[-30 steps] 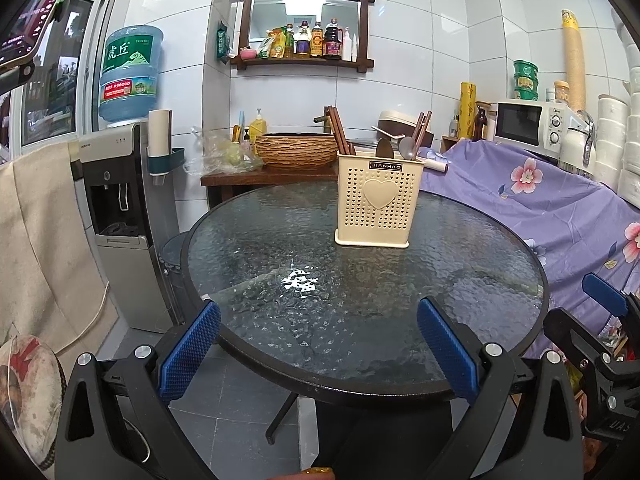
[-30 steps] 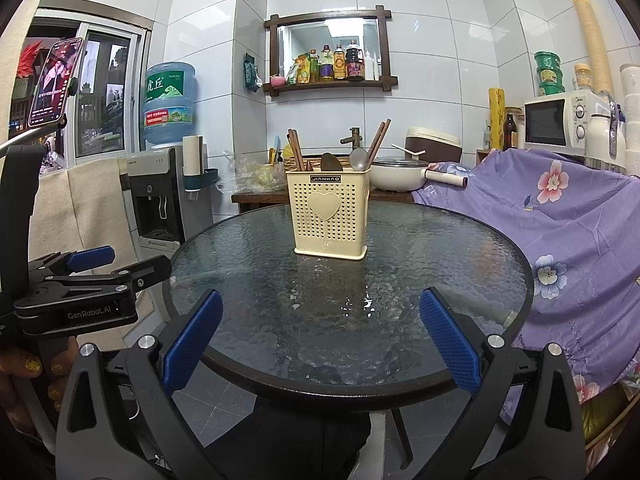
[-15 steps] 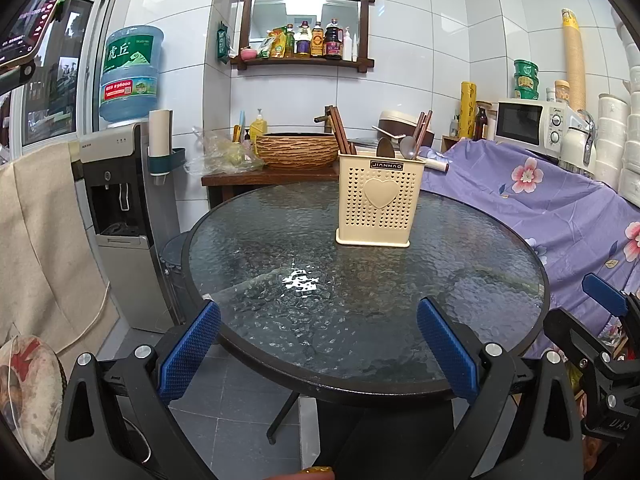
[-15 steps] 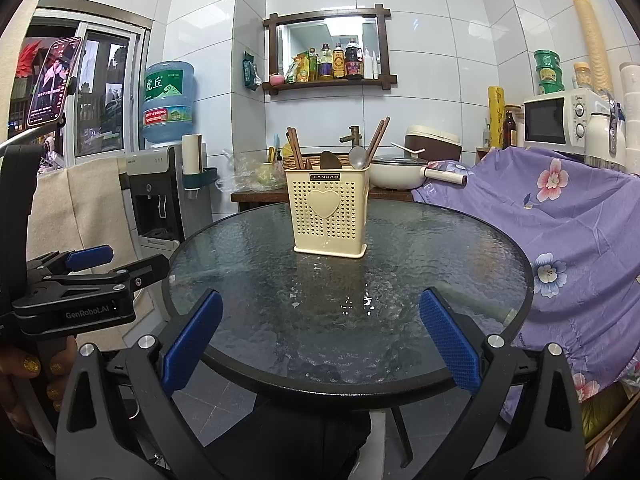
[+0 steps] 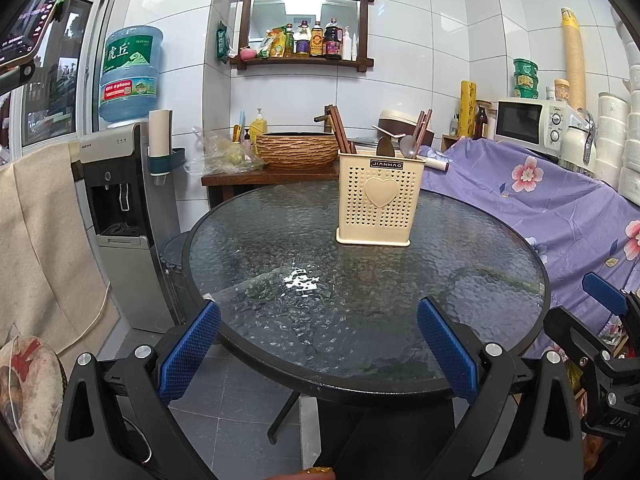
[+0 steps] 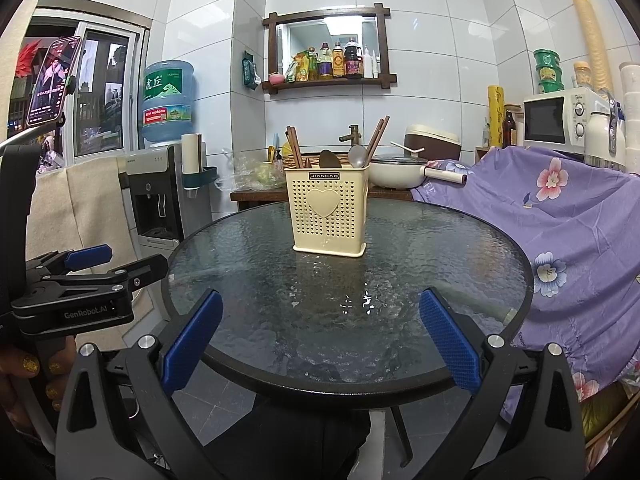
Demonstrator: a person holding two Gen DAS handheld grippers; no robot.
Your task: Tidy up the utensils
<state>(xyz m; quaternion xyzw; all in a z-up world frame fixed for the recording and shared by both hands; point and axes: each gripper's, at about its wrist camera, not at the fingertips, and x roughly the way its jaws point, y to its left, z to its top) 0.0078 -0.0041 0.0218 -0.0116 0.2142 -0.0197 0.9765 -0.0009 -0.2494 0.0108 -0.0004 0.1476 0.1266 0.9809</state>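
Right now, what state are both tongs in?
Left tongs: open, holding nothing, at the near edge of the glass table.
Right tongs: open, holding nothing.

round glass table, water dispenser, microwave, floral purple cloth

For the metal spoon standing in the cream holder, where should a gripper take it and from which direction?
Probably by the bowl end of the metal spoon, coming down from above: only that end clears the rim of the cream utensil holder, whose walls enclose the rest. Close across the neck just below the bowl, and mind the chopsticks leaning close on its right. Both the left gripper and right gripper are open and empty.
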